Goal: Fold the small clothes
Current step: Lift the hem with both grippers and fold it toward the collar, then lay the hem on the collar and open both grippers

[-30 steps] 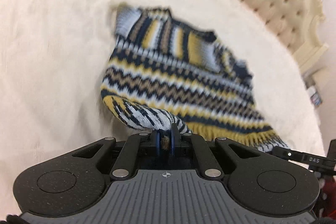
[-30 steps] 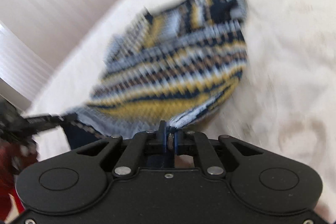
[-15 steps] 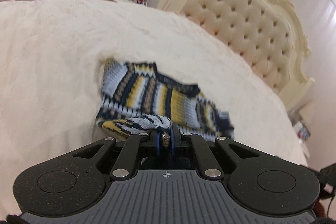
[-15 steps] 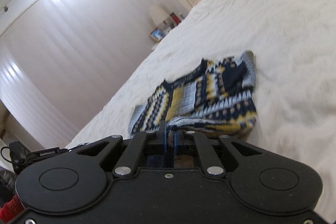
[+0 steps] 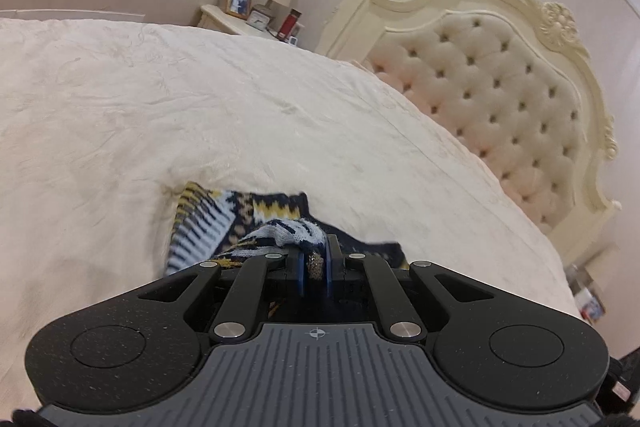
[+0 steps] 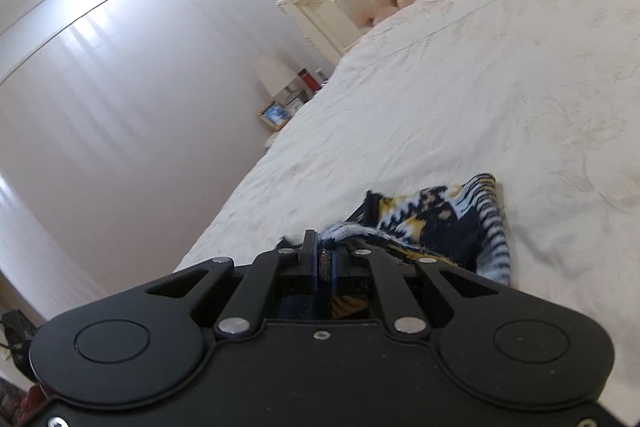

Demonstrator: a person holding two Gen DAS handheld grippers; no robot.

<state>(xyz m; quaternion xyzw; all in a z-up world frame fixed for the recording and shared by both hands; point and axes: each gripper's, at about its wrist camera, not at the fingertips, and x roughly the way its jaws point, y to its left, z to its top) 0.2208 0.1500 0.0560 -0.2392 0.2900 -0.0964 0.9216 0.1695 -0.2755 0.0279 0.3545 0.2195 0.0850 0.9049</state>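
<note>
Bed [image 5: 200, 115] fills both views ahead of my jaws, cream quilted cover, w/ the tufted headboard [image 5: 500, 99] well beyond and a nightstand [image 5: 236, 21] w/ lamp and photo frame far off to the side. The knit sweater [image 5: 240, 215], navy/yellow/white zigzag, lies on the bed right at and under my jaws. Big change vs a sec ago: then the sweater was spread wide in front of both cams, whole striped panel showing; now only a short bunched strip pokes out past the jaws, so I've carried the near hem forward over the body, approx a half-fold. Cams have also tipped up, more wall and headboard in view. Left gripper [image 5: 314, 263]: jaws together, clamped on a wad of knit hem. Right gripper [image 6: 325, 261]: jaws likewise pinched on knit fabric, sweater [image 6: 436, 223] trailing off to its right side. My read: fold stroke is nearly done, the held edge is close to the far edge; next is to lower, line up the edges, let go. Risk: the knit is stretchy and may snag on the pads at release, so the top layer could drag back and skew.
</note>
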